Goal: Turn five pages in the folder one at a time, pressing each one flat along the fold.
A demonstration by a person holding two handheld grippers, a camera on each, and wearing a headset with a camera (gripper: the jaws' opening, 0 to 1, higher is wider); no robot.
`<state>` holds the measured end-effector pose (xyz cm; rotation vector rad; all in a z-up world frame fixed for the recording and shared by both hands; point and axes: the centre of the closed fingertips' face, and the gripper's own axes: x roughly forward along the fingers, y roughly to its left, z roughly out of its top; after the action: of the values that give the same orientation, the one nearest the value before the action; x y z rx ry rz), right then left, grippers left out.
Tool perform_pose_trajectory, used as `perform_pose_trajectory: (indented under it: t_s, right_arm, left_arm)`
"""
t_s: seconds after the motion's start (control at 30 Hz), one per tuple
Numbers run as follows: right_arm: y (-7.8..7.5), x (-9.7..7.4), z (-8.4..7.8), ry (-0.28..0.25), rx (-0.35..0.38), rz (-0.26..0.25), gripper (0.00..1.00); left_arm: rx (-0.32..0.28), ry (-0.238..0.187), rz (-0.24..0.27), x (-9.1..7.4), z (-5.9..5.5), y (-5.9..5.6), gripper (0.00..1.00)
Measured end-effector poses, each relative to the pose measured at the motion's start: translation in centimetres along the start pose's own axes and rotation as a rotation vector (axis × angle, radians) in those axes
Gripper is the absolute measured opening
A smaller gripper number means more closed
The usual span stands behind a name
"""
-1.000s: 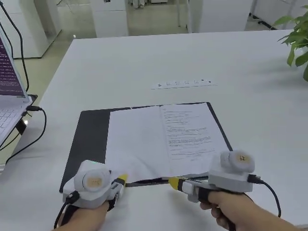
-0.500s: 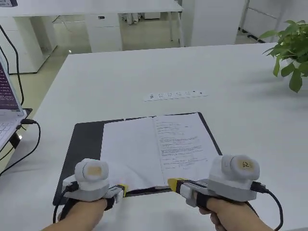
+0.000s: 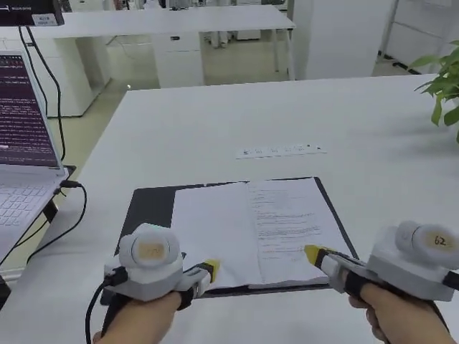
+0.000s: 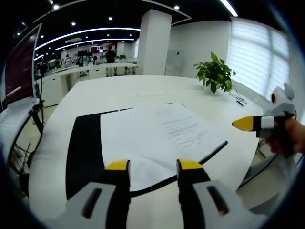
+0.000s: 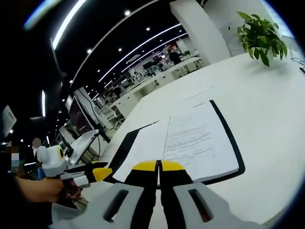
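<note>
A black folder (image 3: 147, 208) lies open on the white table, a blank page (image 3: 215, 229) on its left and a printed page (image 3: 290, 222) on its right. My left gripper (image 3: 208, 269) hovers at the blank page's near edge. In the left gripper view the left gripper (image 4: 147, 167) is open with nothing held, looking over the blank page (image 4: 128, 138). My right gripper (image 3: 314, 254) sits over the printed page's near corner. In the right gripper view the right gripper (image 5: 158, 166) has its jaws together, empty, in front of the printed page (image 5: 200, 136).
An open laptop (image 3: 21, 143) with a black cable (image 3: 68, 218) stands at the left edge. A power strip (image 3: 280, 151) is set into the table beyond the folder. A potted plant (image 3: 445, 93) stands far right.
The head camera has tilted and shifted. My right gripper has moved right along the folder's near edge, away from the fold. The left gripper stays near the blank page's edge.
</note>
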<state>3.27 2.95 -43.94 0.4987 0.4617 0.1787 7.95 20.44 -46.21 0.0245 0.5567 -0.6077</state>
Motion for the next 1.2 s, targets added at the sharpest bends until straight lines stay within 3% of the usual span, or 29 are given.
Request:
perform_pose_trajectory:
  t_s: [0.3,0.57,0.93,1.2]
  right_arm:
    - [-0.6,-0.7,0.2,0.019,-0.089,-0.021,0.03]
    - [-0.9,-1.2,0.3,0.029,-0.146,-0.030,0.21]
    - [-2.5,-3.1,1.5,-0.007,-0.164,-0.055,0.41]
    - [-2.4,-4.0,2.4,-0.026,-0.211,-0.047,0.62]
  left_arm:
    - [-0.023,-0.043,0.009,-2.5,1.5,-0.5,0.44]
    - [-0.044,-0.053,0.020,-3.9,1.1,-0.1,0.48]
    - [-0.080,-0.045,0.008,-4.8,0.0,1.0,0.58]
    - [-0.103,-0.039,0.009,-5.3,-0.2,1.5,0.74]
